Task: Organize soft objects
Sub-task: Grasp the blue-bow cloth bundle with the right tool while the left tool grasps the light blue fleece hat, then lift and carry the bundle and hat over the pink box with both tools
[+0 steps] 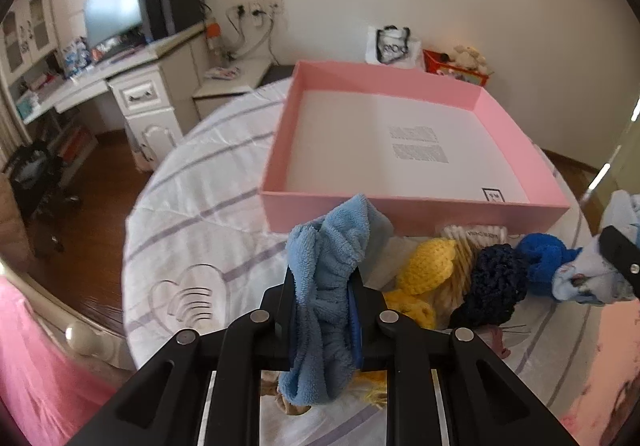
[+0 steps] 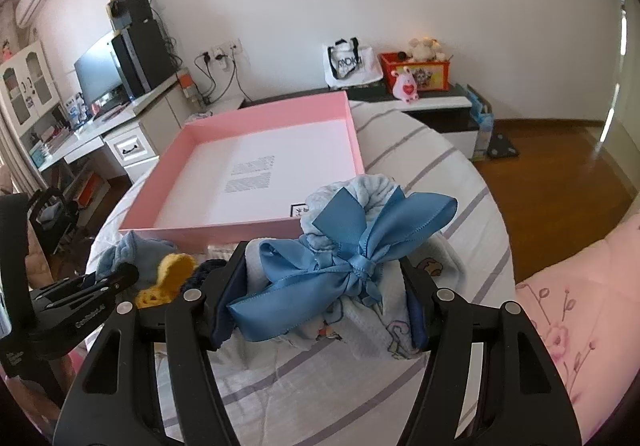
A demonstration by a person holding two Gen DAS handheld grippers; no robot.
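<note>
Left gripper [image 1: 325, 288]: jaws clamped tight on a light blue terry cloth [image 1: 332, 274], which bunches up above the fingers and hangs down below them, lifted clear of the bedspread. Under it lies the white quilt with lilac stripes [image 1: 200, 205]. Directly beyond stands the shallow pink box [image 1: 400, 211], white-bottomed with printed text, nothing inside. To the right of the cloth, in a row on the quilt just in front of the box wall: a yellow crocheted piece [image 1: 430, 266], a navy crocheted piece [image 1: 496, 282], then a bright blue plush item [image 1: 546, 262]. Right gripper [image 2: 322, 286]: jaws stand partly apart, either side of a white printed fabric bundle [image 2: 360, 318] topped by a blue satin bow [image 2: 344, 266] and a pale blue fleece scrunchie [image 2: 360, 193]; cannot tell whether the pads actually press on the bundle. The bundle sits at the box's near right corner.
</note>
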